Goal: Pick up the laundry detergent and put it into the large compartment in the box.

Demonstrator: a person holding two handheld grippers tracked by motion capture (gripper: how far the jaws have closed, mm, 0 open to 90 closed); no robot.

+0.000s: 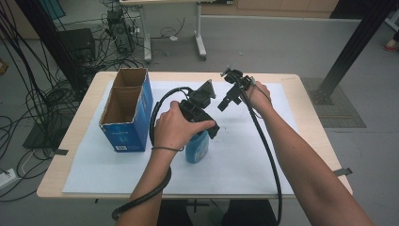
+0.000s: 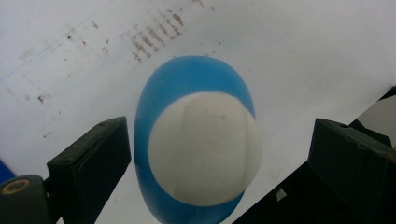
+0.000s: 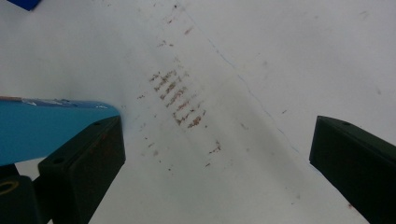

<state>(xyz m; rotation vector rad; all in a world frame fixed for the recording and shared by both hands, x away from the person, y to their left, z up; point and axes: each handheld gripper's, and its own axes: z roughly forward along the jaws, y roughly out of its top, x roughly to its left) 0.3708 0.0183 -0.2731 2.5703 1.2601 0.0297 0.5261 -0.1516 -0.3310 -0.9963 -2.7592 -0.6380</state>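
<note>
Over the table (image 1: 301,136) now, both hands busy. Left gripper (image 1: 203,123) down low at the centre of the white sheet (image 1: 235,160), sitting right on top of the blue bottle (image 1: 196,148). Bottle upright on that sheet, just right of the blue carton (image 1: 127,127), near it but not touching. From the left gripper view, looking straight down on the bottle (image 2: 154,121): white cap (image 2: 205,149) dead centre between the two black jaws, blue shoulder ringing it. Jaws spread wide, one either side; left jaw close against the blue body, though contact hard to call, right jaw with a clear strip of white sheet (image 2: 289,60) between it and the cap. Not gripping.

Right gripper (image 1: 225,103) higher and farther back, held above the sheet, tilted, well apart from the bottle. Cable (image 1: 263,141) trailing back along the forearm. Right gripper view: jaws wide apart again, nothing between them but bare white sheet (image 3: 280,56) with a patch of brownish smudges (image 3: 180,100). Flat blue edge (image 3: 51,128) poking in from the left just behind the left jaw; bottle or carton, impossible to tell.

Carton standing open-topped at the left of the sheet, two compartments showing brown cardboard inside. Left hand (image 1: 176,127) wrapped over its gripper from above, right hand (image 1: 259,94) up behind its own.
</note>
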